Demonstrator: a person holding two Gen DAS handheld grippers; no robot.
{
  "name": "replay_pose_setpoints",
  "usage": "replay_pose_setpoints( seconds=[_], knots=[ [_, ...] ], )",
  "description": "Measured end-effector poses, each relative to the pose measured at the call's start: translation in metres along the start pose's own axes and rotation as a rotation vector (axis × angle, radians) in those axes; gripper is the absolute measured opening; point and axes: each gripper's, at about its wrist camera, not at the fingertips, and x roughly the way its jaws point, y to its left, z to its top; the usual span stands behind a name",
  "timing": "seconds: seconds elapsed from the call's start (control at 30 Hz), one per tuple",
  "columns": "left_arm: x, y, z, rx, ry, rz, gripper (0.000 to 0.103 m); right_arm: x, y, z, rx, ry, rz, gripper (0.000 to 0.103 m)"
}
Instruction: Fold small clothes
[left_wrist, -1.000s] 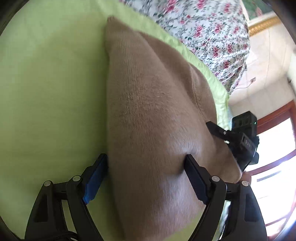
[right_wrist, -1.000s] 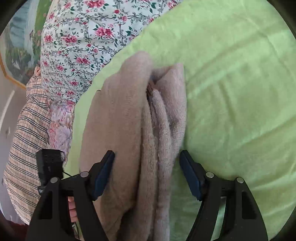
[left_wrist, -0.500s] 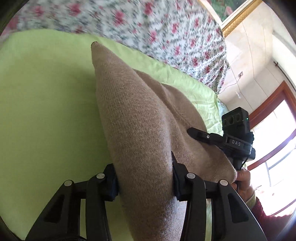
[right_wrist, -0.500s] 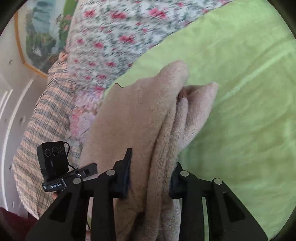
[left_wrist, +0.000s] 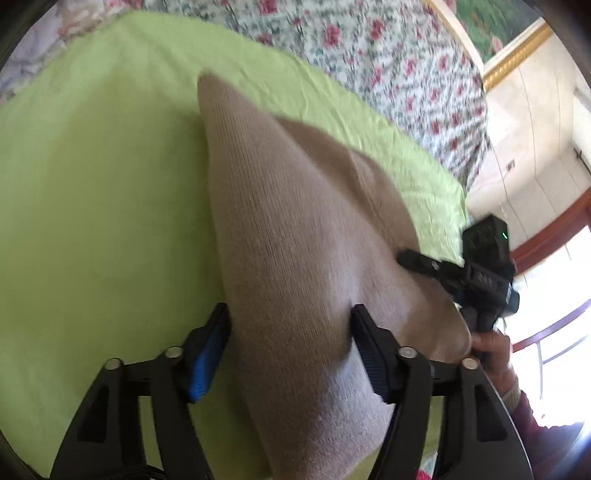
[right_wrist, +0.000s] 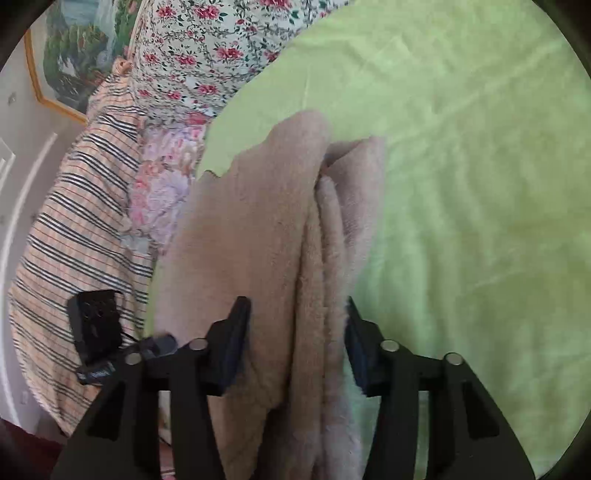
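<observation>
counting first, we see one tan garment (left_wrist: 295, 236), folded into a long bundle, lying on one green sheet (left_wrist: 92, 184), with two grippers at work and one floral cover (left_wrist: 388, 62) past the sheet's far edge. in the right wrist view we also count one striped cloth (right_wrist: 74, 229) at the left and one framed picture (right_wrist: 62, 55) in the upper left.

the garment runs from the lower centre of each frame toward the upper middle, its far tip still on the sheet, near the floral edge. in the left view wide bare sheet lies to the left of the garment; in the right view it fills the whole right half.

our left gripper (left_wrist: 291, 325) points down at a slant, its jaws straddling the garment; they have just been opening, and whether the pads still press the knit we cannot tell. our right gripper (right_wrist: 295, 321) slants down likewise, jaws also just opening, the fuzzy folds between them, its grip equally unclear. a hand (left_wrist: 491, 347) holds the right gripper at the left view's right edge.
</observation>
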Motion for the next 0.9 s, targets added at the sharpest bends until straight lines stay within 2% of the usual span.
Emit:
replay_pose_setpoints(
  seconds=[0.1,0.2,0.27,0.3,0.33,0.37,0.4,0.43,0.5,0.63,0.7,0.83,0.9],
  knots=[
    [-0.004,0.012,0.018,-0.038,-0.029,0.004,0.074,-0.015,0.008,0.021,-0.042,-0.075,-0.059,0.058],
    [-0.002,0.023,0.041,-0.073,-0.057,0.035,0.074,-0.008,0.009,0.052,-0.059,-0.097,-0.039,0.058],
    [0.009,0.023,0.059,-0.099,-0.075,0.070,0.074,0.011,0.010,0.072,-0.056,-0.079,-0.013,0.057],
    [0.013,0.027,0.067,-0.113,-0.079,0.079,0.074,0.022,0.010,0.079,-0.057,-0.048,0.004,0.046],
    [0.017,0.029,0.072,-0.121,-0.081,0.090,0.074,0.032,0.011,0.084,-0.059,-0.019,-0.021,0.015],
    [0.023,0.026,0.080,-0.125,-0.081,0.110,0.068,0.030,0.011,0.085,-0.064,-0.027,-0.028,0.009],
    [0.026,0.024,0.084,-0.117,-0.083,0.127,0.055,0.022,0.014,0.085,-0.070,-0.060,-0.005,0.009],
    [0.028,0.021,0.087,-0.104,-0.083,0.128,0.048,0.009,0.016,0.084,-0.076,-0.109,0.033,0.008],
    [0.032,0.009,0.089,-0.057,-0.084,0.170,0.041,-0.009,0.015,0.078,-0.085,-0.158,0.010,0.008],
    [0.048,-0.009,0.082,0.048,-0.063,0.279,0.039,0.009,-0.011,0.061,-0.044,-0.085,-0.092,0.008],
    [0.050,-0.017,0.080,0.086,-0.062,0.331,0.041,0.016,-0.018,0.059,-0.013,-0.077,-0.083,0.013],
    [0.024,-0.029,0.069,0.120,-0.073,0.340,0.042,-0.007,-0.008,0.053,0.004,-0.122,-0.080,0.015],
    [0.003,-0.036,0.050,0.151,-0.089,0.345,0.045,-0.022,0.003,0.042,-0.018,-0.144,-0.072,0.019]
  ],
)
